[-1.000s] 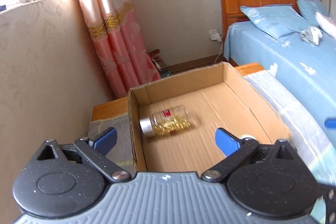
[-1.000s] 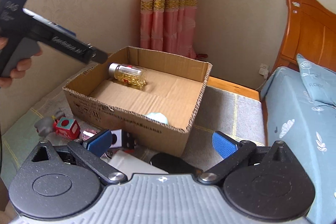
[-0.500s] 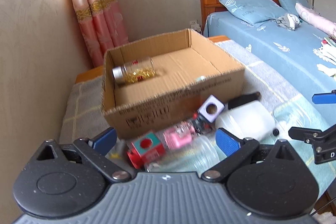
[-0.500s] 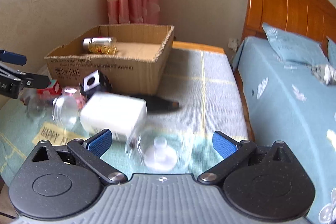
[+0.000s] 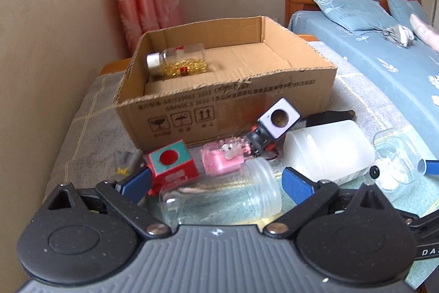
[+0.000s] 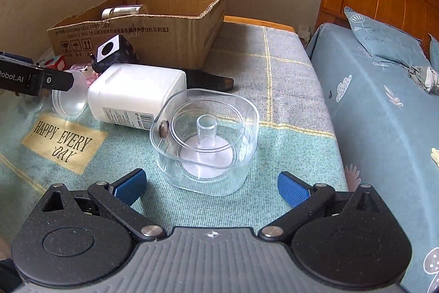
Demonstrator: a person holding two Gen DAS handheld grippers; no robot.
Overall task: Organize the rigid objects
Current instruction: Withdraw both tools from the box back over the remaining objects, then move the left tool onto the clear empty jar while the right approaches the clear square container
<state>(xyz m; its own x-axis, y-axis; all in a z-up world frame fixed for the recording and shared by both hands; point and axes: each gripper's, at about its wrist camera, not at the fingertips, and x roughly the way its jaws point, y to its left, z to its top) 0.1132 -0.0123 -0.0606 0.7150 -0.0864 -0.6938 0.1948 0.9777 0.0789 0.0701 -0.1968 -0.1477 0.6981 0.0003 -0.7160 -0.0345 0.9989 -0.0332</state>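
A cardboard box (image 5: 225,98) stands at the back of the table, and a capsule bottle (image 5: 175,59) lies inside it. In front of the box lie a red and teal cube (image 5: 171,162), a pink toy (image 5: 222,158), a white-faced cube (image 5: 278,118), a white bottle (image 5: 326,153) and a clear jar (image 5: 219,199) on its side. My left gripper (image 5: 216,181) is open just above the jar. My right gripper (image 6: 211,186) is open, low over the cloth, right behind a clear square container (image 6: 205,139). The white bottle (image 6: 137,95) lies beyond that container.
A dark pointed object (image 6: 208,80) lies against the box (image 6: 142,26). The table carries a green and grey cloth (image 6: 274,89) with a "HAPPY EVERY DAY" patch. A bed (image 6: 384,106) with blue bedding runs along the right. The wall (image 5: 41,59) is close on the left.
Both grippers pulled back from the box and came down towards the table. The left one now hangs over the clear jar, and the right one has closed in on the clear container.
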